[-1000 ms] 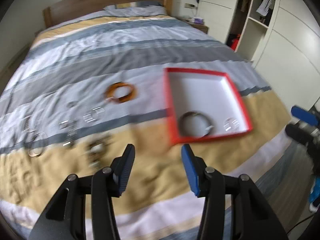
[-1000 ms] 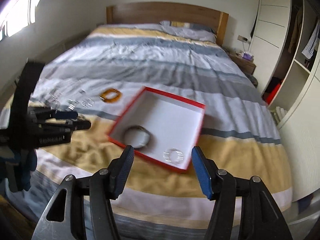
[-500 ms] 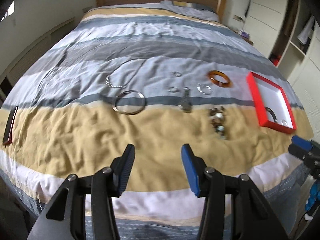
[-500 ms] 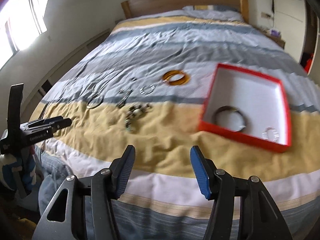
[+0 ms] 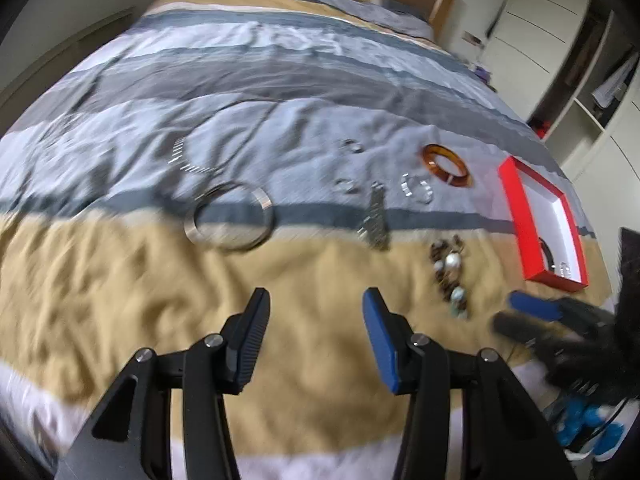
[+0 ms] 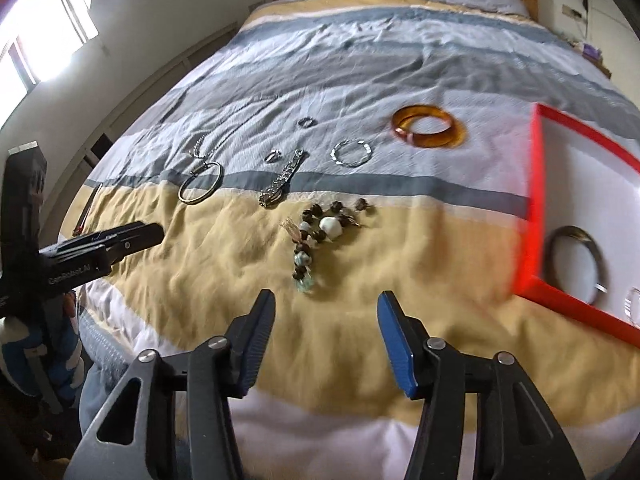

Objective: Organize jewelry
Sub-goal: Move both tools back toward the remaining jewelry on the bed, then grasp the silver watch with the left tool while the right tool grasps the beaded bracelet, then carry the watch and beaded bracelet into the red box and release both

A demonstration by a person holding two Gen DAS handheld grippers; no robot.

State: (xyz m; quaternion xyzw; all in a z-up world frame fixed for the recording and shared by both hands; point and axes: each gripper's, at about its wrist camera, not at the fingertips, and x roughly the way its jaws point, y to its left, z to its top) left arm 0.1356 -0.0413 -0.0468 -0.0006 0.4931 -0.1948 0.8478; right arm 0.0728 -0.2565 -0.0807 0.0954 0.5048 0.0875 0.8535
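Both wrist views have swung off the red box and back over the loose pieces on the bed — a fresh pick is likely coming.

Left to right across the bedspread, right wrist view:
- left gripper at the bed's near-left edge, nothing in it; in its own view the fingers stand apart over bare yellow fabric.
- thin chain on the pale stripe, then the large metal bangle just below it.
- two small rings, one farther up the bed.
- metal watch strap lying slantwise across the grey stripe.
- beaded bracelet bunched on the yellow band, nearest the right gripper.
- small sparkly bracelet, amber bangle beyond it.
- red box at far right, already holding a dark bangle and a small clear piece at its near corner.

Right gripper's jaws have just been closing a little; fingers remain apart, nothing between them.

Judgement: two pieces boxed, most remain out. The beads look like the next target; loose and lumpy, they may slip or trail.
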